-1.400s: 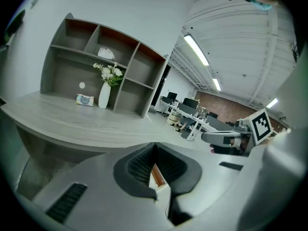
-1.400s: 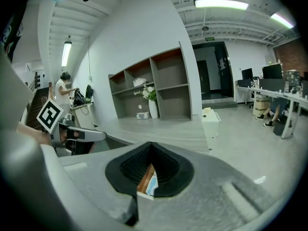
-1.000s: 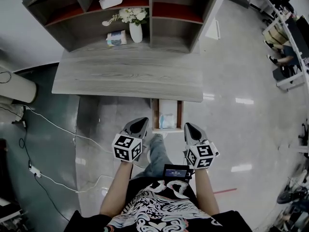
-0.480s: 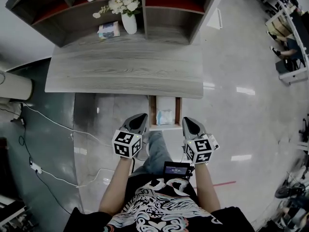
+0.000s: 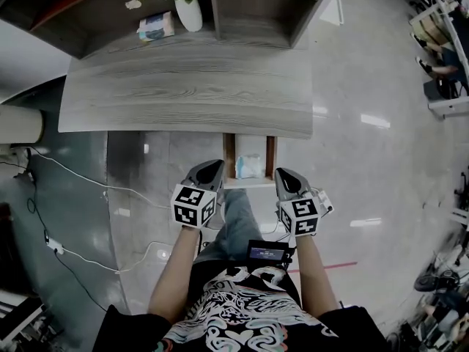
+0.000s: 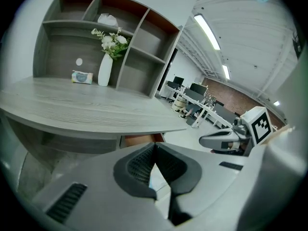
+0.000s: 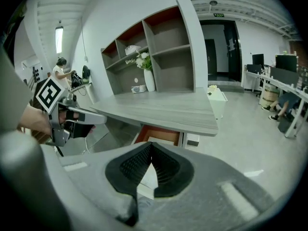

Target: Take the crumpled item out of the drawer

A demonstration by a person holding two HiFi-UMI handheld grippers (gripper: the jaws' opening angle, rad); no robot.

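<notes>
Under the grey desk a small drawer with brown sides stands pulled out. A pale blue crumpled item lies inside it. My left gripper hangs just left of the drawer's front, shut and empty. On the other side of the drawer front, my right gripper is also shut with nothing in it. In the left gripper view the jaws of the left gripper meet in front of the drawer. The right gripper points at the drawer from the right.
A shelf unit stands at the back of the desk with a white vase of flowers and a tissue pack. White cables run over the floor at the left. The person's leg is below the drawer.
Both grippers have crept a little closer to the desk, level with the drawer's front. The head view has tipped so the desk sits higher. Both stay shut.
</notes>
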